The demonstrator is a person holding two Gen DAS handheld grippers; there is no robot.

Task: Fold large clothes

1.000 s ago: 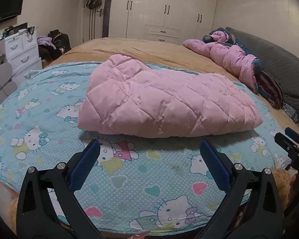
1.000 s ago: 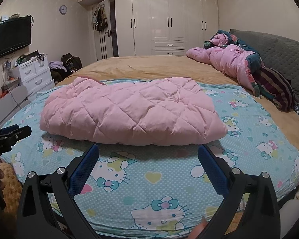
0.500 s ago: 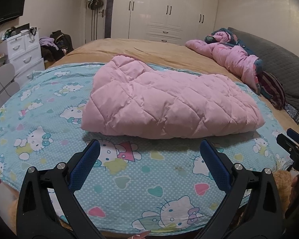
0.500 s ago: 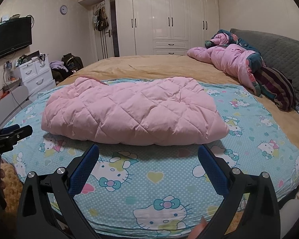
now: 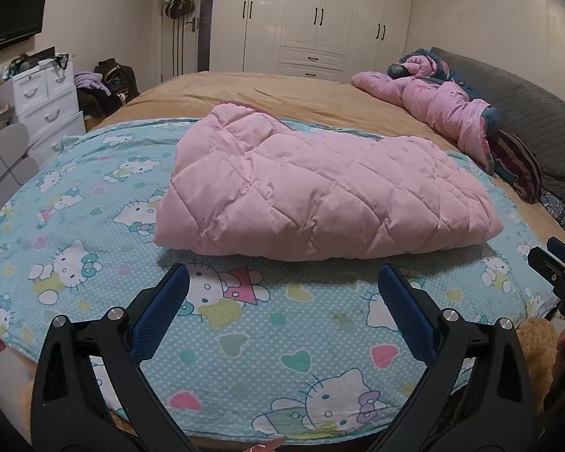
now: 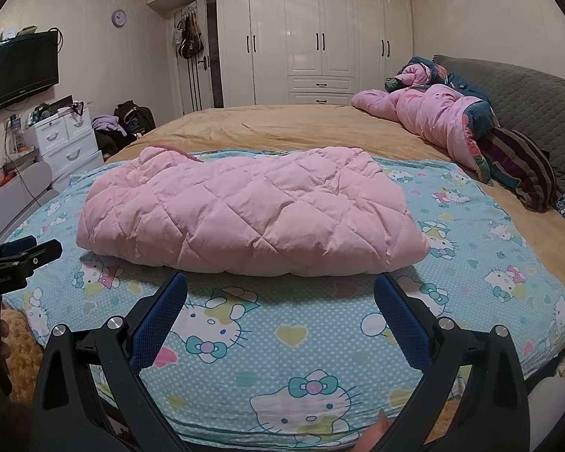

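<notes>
Room: bedroom with a wide bed point(image 6: 282, 128) under a tan cover, seen from its near edge by both wrist cameras.
Left gripper point(image 5: 282, 301): jaws spread wide, blue pads apart, nothing between them; it hangs above the near edge of the bed.
Right gripper point(image 6: 280, 297): jaws likewise spread wide and empty, above the same near edge; its tip also shows at the right border of the left wrist view.
Cartoon-cat sheet point(image 5: 245, 339): turquoise, dotted, with hearts; it lies directly below and ahead of both grippers, over the tan cover.
Pink quilted jacket point(image 6: 245, 214): folded into a thick bundle on the sheet, just ahead of both grippers' fingertips, touched by neither; from the left gripper it sits ahead and slightly to the right, from the right gripper ahead and slightly to the left.
Pink bedding heap point(image 6: 433, 116): bunched well beyond the jacket, far right of the right gripper, near the grey headboard point(image 6: 527, 98).
White drawers point(image 6: 67, 139): far left of the grippers, beside the bed.
Television point(image 6: 19, 69): on the wall above the drawers.
White wardrobe point(image 6: 320, 37): along the far wall, straight ahead.
</notes>
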